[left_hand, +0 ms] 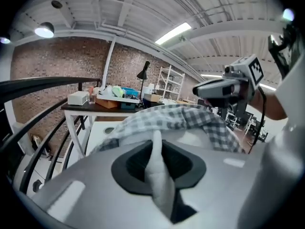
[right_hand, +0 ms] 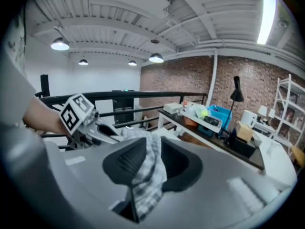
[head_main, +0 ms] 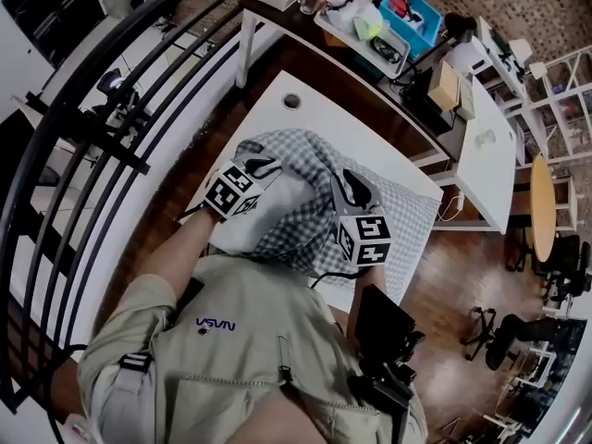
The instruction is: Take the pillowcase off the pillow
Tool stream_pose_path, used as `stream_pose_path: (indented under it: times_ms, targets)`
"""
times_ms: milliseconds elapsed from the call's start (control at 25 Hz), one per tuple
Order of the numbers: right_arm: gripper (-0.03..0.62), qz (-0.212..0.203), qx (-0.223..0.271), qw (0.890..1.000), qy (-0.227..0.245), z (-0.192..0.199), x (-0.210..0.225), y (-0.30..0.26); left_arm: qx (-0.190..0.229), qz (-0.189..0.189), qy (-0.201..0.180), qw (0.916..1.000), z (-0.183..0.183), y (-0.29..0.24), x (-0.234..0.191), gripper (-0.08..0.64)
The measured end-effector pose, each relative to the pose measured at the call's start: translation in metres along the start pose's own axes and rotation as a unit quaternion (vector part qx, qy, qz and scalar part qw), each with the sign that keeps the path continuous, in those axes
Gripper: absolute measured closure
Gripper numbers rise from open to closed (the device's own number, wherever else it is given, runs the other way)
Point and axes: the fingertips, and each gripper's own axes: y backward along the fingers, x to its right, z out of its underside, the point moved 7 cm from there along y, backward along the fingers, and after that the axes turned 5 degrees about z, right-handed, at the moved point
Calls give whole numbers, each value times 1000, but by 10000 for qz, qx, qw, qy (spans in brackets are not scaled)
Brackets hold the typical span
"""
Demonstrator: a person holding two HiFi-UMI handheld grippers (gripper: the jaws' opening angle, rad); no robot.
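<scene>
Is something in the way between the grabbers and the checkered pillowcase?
Nothing visible is. The right gripper pinches the pillowcase itself, and the left gripper pinches the white pillow.

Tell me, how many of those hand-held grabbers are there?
2. The left gripper has the white pillow between its jaws; the right gripper, beside it, has the checked pillowcase. None seems hidden.

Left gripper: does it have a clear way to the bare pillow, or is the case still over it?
Probably yes: the left gripper already pinches a fold of the white pillow, and the checked pillowcase is bunched farther back.
</scene>
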Motion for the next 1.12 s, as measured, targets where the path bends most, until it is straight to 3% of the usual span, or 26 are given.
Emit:
stream_pose_path:
  times_ms: [120,200,440,560,600,680,800,920,1040,1120]
  targets:
    - [486,-211,385,9989,144,-31,-5,-5,61,-71,-395,9992,-2,6,20,531]
    - [474,-266,307,9985,375,-39,-6,-21,42,-53,-667,9978,-3,9,35,535]
    - [410,-636,-720,9899,1047,-33,-12,-85,20,60,-1272,9919,7,7,71,538]
    - [418,-1011,-1513,9741,1338,-15,-20,-109,18,83,-1551,9879,7,10,84,540]
    - [453,-1052,-1636,9714,1362,-12,-22,-113,9,65,-1642,9864,7,12,86,541]
    - [586,-776,-1585,9755,1315,-16,-21,-116,19,41,-1826,9832,5,18,90,543]
    - [586,104,-1287,9841,1221,-32,0,-116,142,33,-2098,9776,2,33,101,543]
    - [586,810,-1296,9816,1143,-31,38,-113,468,-68,-2189,9746,0,53,109,545]
    - [586,1255,-1601,9766,692,-7,76,-101,949,-182,-1993,9752,-17,76,104,545]
    - [585,1465,-1815,9719,316,16,95,-87,1158,-219,-1655,9792,-27,89,93,545]
